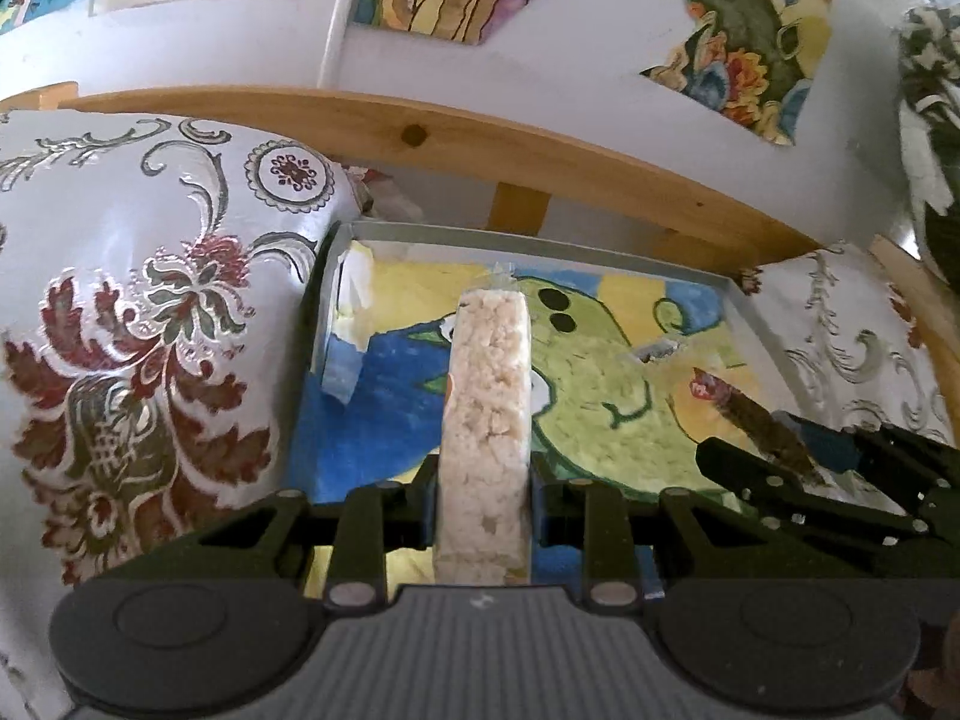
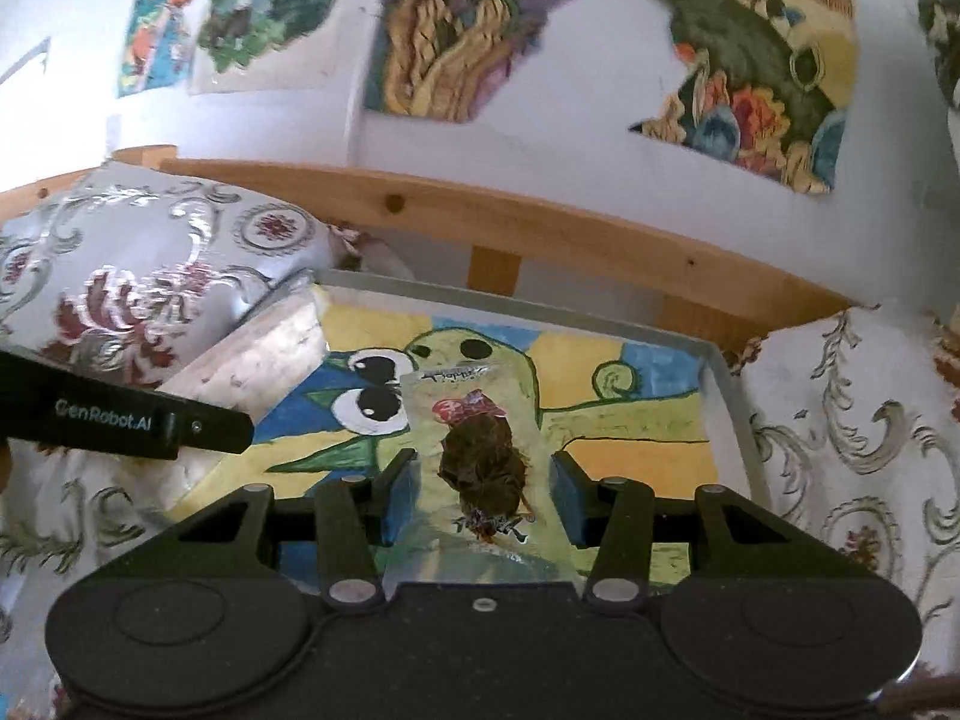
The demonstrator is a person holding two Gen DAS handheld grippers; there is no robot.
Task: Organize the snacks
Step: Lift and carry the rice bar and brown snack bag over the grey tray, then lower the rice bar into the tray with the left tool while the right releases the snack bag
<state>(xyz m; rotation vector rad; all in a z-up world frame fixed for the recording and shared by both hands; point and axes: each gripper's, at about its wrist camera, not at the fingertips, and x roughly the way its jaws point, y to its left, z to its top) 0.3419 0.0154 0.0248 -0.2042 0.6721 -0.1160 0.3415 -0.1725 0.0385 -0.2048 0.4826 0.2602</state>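
Between the left gripper's [image 1: 483,498] clenched jaws stood a pale, crumbly puffed-rice bar in clear wrap [image 1: 487,420], pointing ahead over the shallow grey tray with a painted cartoon floor [image 1: 600,252]. The right gripper's [image 2: 480,492] jaws grasped a clear packet holding a dark brown snack [image 2: 483,468] above that tray.

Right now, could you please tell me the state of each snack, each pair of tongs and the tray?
Rice bar: wrapped, held upright.
Dark snack packet: sealed, held.
Left tongs: shut on rice bar.
Right tongs: shut on dark snack packet.
Tray: lying flat, no snacks visible inside.
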